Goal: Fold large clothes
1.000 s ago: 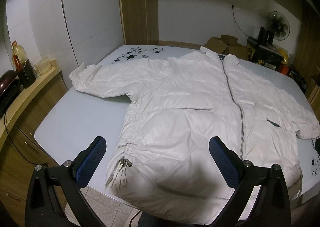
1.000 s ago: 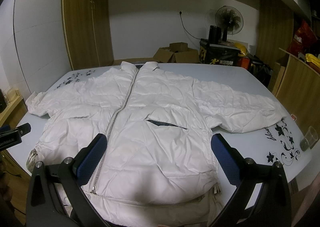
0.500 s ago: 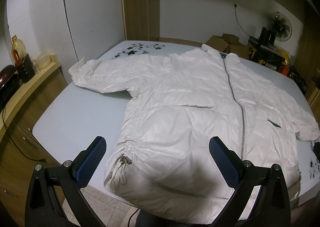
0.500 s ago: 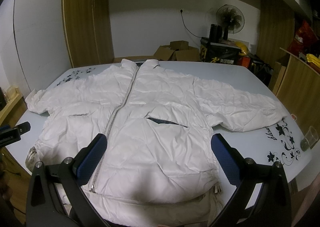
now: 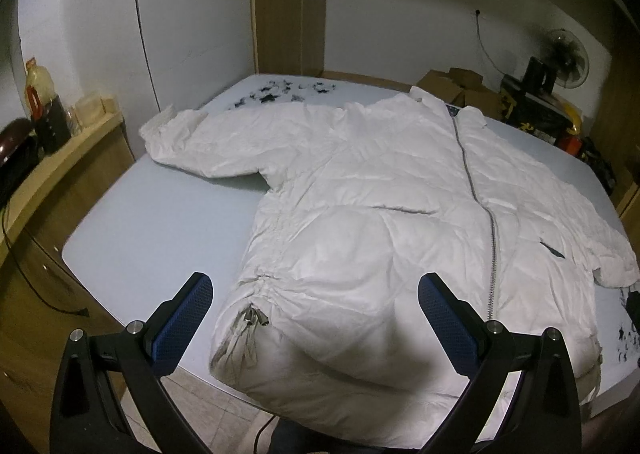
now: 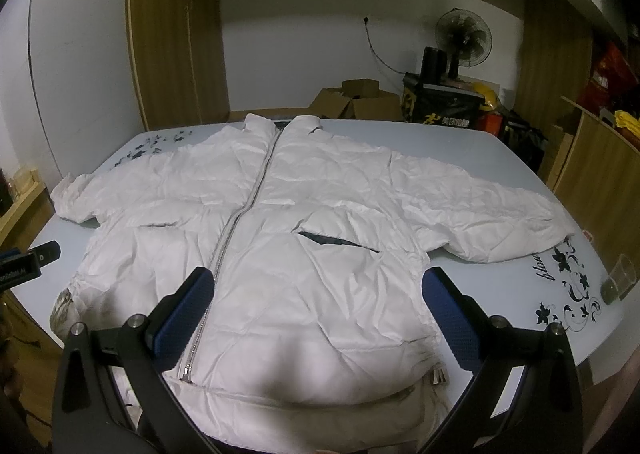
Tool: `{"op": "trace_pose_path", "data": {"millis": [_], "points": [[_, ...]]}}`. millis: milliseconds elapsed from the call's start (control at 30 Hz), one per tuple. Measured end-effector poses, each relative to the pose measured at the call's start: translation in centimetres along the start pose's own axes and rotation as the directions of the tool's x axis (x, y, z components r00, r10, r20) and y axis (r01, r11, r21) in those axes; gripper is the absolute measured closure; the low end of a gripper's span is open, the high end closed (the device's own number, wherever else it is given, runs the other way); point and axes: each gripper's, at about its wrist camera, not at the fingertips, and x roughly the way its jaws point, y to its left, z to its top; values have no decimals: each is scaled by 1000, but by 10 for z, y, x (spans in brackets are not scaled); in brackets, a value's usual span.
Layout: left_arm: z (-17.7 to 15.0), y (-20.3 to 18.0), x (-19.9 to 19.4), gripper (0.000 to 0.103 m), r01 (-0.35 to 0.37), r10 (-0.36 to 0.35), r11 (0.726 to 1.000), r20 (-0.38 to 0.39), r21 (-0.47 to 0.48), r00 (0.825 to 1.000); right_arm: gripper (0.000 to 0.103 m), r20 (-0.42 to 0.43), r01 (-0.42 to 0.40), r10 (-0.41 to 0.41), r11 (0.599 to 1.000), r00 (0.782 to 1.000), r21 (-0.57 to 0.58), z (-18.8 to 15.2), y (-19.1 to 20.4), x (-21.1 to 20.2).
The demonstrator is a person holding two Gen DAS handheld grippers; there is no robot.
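Observation:
A large white puffer jacket (image 5: pixel 380 209) (image 6: pixel 280 221) lies flat, front up and zipped, on a pale blue table (image 5: pixel 160 221) (image 6: pixel 500 306). Both sleeves are spread out to the sides, and its hem hangs over the near edge. My left gripper (image 5: pixel 314 318) hovers open above the hem's left corner, where a drawstring toggle (image 5: pixel 252 318) shows. Over the hem right of the zipper (image 6: pixel 236 225), my right gripper (image 6: pixel 318 314) is open too. Neither holds anything. Part of the left gripper's body (image 6: pixel 24 266) shows at the left edge of the right wrist view.
A low wooden shelf (image 5: pixel 60 149) with bottles runs along the left. Cardboard boxes (image 6: pixel 356 101), a black case and a fan (image 6: pixel 462 35) stand behind the table. A clear cup (image 6: pixel 620 284) sits near the table's right edge. A wooden cabinet (image 6: pixel 600 177) stands on the right.
Both grippers have risen and pulled back slightly, so the jacket sits a little lower and farther in each view. The jacket has not moved, and both grippers stay open.

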Motion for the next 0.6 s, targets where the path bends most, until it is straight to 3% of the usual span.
{"op": "trace_pose_path", "data": {"millis": [100,167,233,267,333,433,467,500,600], "points": [[2,13,17,0,105,-108,993,-66,-52,992,0,-11,-7,7,1000,1000,-15,-2,4,4],[7,36,38,0,250,-268,958,-123,-142,955,0,-23,-18,17,999,1000,-29,-4,7,8],[12,65,57,0,336,-377,906,-130,-258,917,0,-40,-22,20,999,999,-48,-6,11,15],[15,89,67,0,350,-406,874,-111,-338,907,0,-47,-21,19,998,999,-57,-7,12,18],[23,124,80,0,334,-409,833,-83,-441,909,0,-62,-18,14,998,998,-64,-6,15,27],[40,184,104,0,244,-335,790,-62,-563,940,0,-83,-23,19,998,996,-53,-2,20,39],[46,203,113,0,239,-329,761,-42,-603,943,0,-92,-27,22,998,996,-50,-1,22,44],[50,215,121,0,246,-341,735,-32,-632,940,0,-100,-30,25,998,995,-51,0,25,48],[62,248,153,0,296,-429,635,-7,-713,903,0,-121,-33,25,997,992,-69,-1,33,58]]}}
